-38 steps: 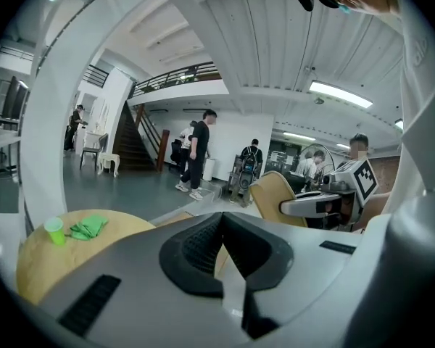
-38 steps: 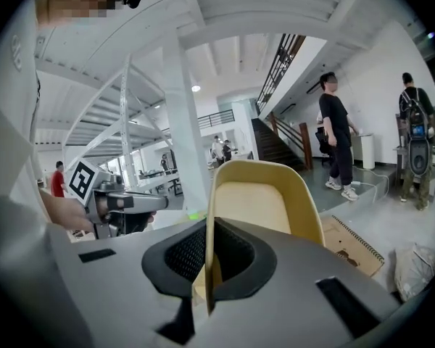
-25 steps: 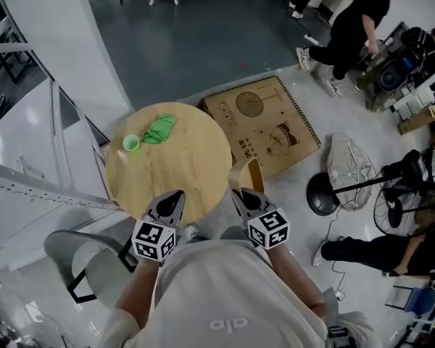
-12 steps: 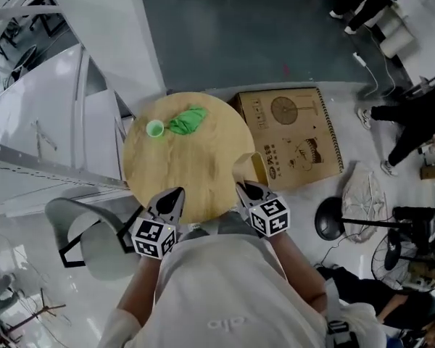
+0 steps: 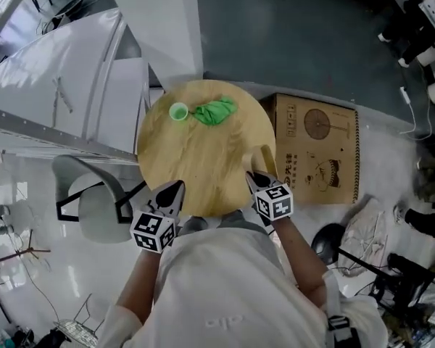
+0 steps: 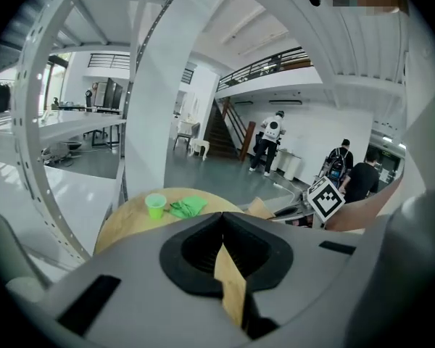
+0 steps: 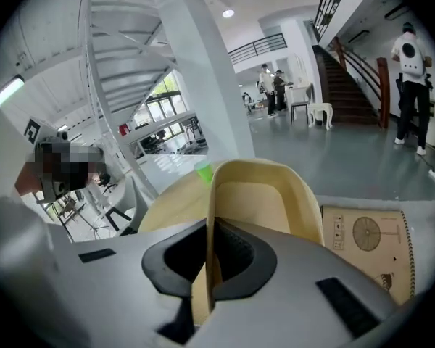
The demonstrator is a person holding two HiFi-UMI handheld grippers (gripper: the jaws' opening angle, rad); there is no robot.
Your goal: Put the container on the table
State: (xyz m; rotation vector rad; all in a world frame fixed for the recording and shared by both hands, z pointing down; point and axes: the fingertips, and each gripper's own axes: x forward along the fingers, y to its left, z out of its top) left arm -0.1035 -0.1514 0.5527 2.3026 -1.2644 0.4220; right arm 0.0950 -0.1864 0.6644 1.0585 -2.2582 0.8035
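Note:
In the head view a round wooden table [image 5: 196,158] stands in front of me. My right gripper [image 5: 255,178] is shut on the wall of a cream container [image 5: 265,161], which hangs over the table's near right edge. In the right gripper view the jaws pinch the rim of the container [image 7: 261,194], with its open side facing up. My left gripper [image 5: 174,189] is at the table's near left edge. Its jaws [image 6: 222,220] are together, with only a thin tan strip in the seam. A green cup [image 5: 178,111] and a green cloth [image 5: 216,112] lie at the far side.
A flat printed cardboard box [image 5: 319,147] lies on the floor right of the table. A grey chair [image 5: 94,205] stands to the left, beside white beams and panels [image 5: 72,85]. A black round base [image 5: 326,241] sits at the lower right. People stand far off [image 6: 272,140].
The right gripper has carried the container down and in from beside the table to over its near right edge. The left gripper has shifted slightly along the near edge.

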